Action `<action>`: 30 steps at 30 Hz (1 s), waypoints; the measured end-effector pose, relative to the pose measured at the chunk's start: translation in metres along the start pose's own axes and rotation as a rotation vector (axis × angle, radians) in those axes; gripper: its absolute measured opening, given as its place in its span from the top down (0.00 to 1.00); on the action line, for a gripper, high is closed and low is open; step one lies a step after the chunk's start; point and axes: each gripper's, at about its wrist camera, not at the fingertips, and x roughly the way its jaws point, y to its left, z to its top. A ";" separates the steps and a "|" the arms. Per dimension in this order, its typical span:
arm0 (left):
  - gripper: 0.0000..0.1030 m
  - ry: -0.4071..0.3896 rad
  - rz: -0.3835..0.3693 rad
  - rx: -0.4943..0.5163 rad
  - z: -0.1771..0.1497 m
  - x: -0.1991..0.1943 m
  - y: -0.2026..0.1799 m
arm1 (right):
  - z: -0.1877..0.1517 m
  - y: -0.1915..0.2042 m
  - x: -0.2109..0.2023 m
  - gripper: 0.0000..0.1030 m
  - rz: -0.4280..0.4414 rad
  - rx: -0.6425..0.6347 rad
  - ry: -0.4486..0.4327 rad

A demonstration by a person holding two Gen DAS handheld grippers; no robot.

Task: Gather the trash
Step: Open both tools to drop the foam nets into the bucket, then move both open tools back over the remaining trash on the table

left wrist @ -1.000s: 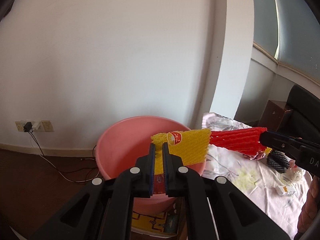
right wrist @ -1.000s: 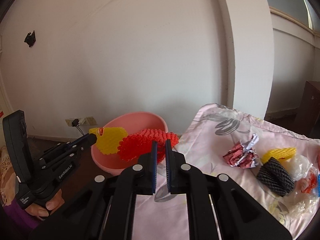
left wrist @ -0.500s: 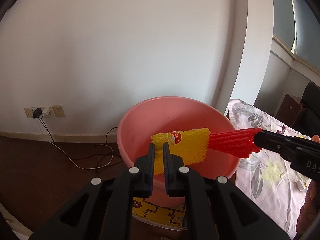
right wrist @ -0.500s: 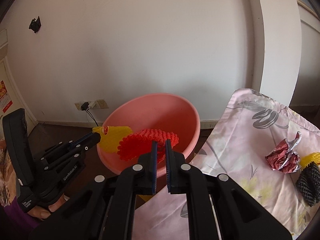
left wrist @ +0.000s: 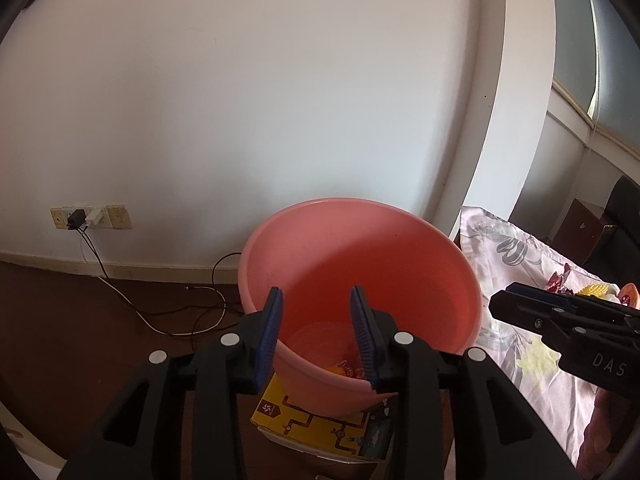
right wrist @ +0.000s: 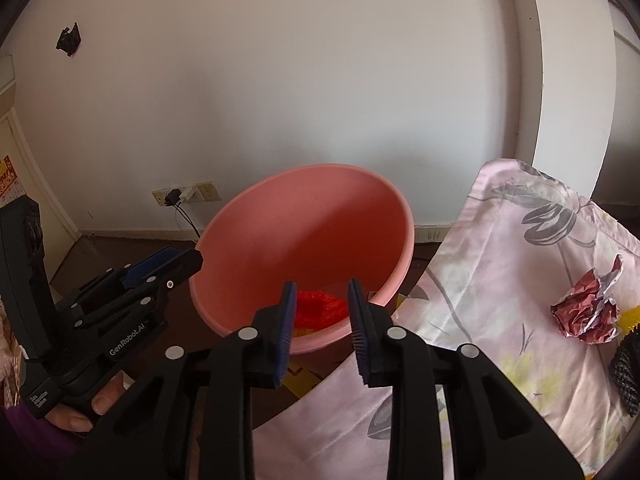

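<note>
Left tongs: my left gripper has its jaws apart, just been opening, nothing between the blue pads. It hangs over the near rim of the pink tub.
Right tongs: my right gripper is also parted, a bit narrower, just been opening too. Nothing is clamped; I only see tub through the gap.
Red net: the red foam net lies at the bottom of the tub, loose, touching neither pad.
Yellow net: a yellow scrap shows just under the red one in the right view. In the left view I get only a sliver of yellow and red low in the tub, past the right pad.
Tub: it sits on a yellow printed box on the dark floor, just beside the corner of the flowered cloth.
Still on cloth: crumpled red foil wrapper, black foam net at the right edge, and another yellow net half hidden behind the foil.
Hands: fingers of the left hand wrap the left grip, purple sleeve below.
Background: white wall, wall socket with plug, and cables trailing across the floor left of the tub.
</note>
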 end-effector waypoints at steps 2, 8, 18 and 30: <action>0.67 -0.006 -0.005 0.005 0.001 -0.003 -0.003 | 0.001 -0.002 -0.001 0.73 -0.004 0.002 -0.004; 0.66 -0.023 -0.028 0.032 0.003 -0.015 -0.015 | -0.001 -0.007 -0.016 0.73 -0.021 0.013 -0.029; 0.65 -0.037 -0.075 0.092 0.004 -0.032 -0.042 | -0.016 -0.015 -0.048 0.73 -0.065 0.038 -0.054; 0.66 -0.023 -0.137 0.128 -0.001 -0.044 -0.076 | -0.044 -0.025 -0.085 0.73 -0.121 0.071 -0.069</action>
